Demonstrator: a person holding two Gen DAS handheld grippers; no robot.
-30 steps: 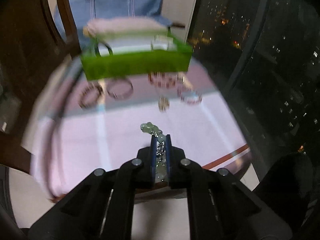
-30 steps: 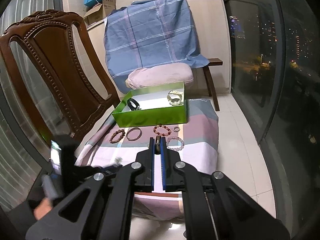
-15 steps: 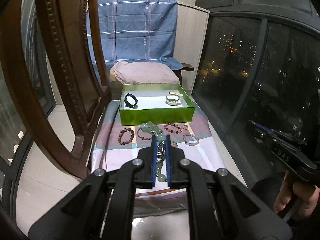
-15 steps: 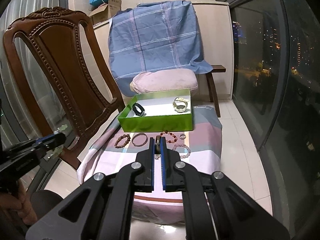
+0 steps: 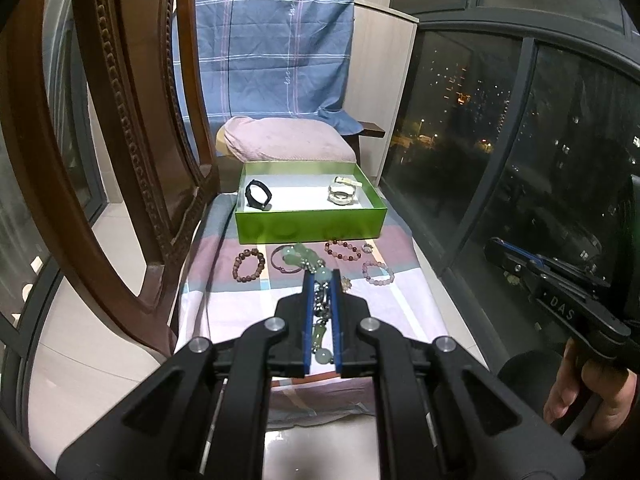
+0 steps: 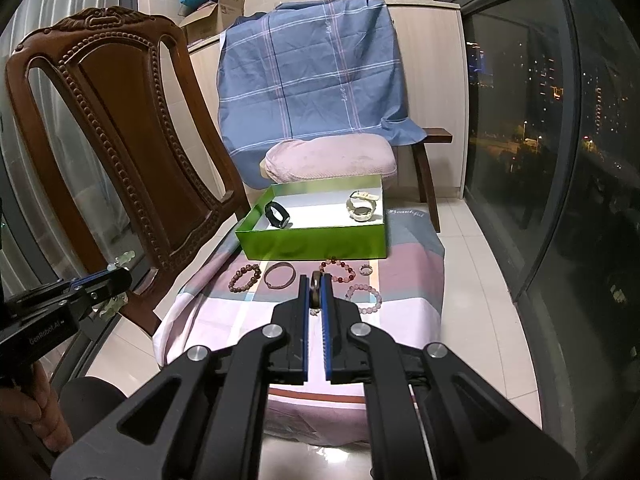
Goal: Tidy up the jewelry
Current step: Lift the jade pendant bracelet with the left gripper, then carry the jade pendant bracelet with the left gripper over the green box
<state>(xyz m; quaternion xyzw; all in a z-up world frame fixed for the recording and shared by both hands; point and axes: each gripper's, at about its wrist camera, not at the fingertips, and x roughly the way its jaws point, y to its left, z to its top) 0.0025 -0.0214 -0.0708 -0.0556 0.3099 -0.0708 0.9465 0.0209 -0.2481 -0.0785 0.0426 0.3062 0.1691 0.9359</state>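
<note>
My left gripper [image 5: 322,278] is shut on a pale green jade bead string with a metal chain [image 5: 298,254], held in the air above the striped cloth [image 5: 248,308]. My right gripper [image 6: 315,280] is shut on a small dark ring-shaped piece [image 6: 315,294]. The green box [image 5: 312,228] at the far end of the cloth holds a black band [image 5: 258,196] and a white watch [image 5: 342,194]. In front of the box lie a brown bead bracelet [image 5: 249,266], a thin bangle [image 6: 279,276], a red bead bracelet [image 5: 343,250], a small ring [image 5: 367,247] and a pink bead bracelet [image 5: 378,272].
A carved wooden chair back [image 6: 120,140] stands close on the left. Behind the box sit a pink cushion [image 5: 288,144] and a blue checked cloth [image 5: 272,48]. Dark window glass [image 5: 520,140] runs along the right. A hand [image 5: 588,384] holds the right gripper's handle.
My left gripper has risen and drawn back from the cloth with the jade string in it, so the whole cloth and box now show. The right gripper has barely moved.
</note>
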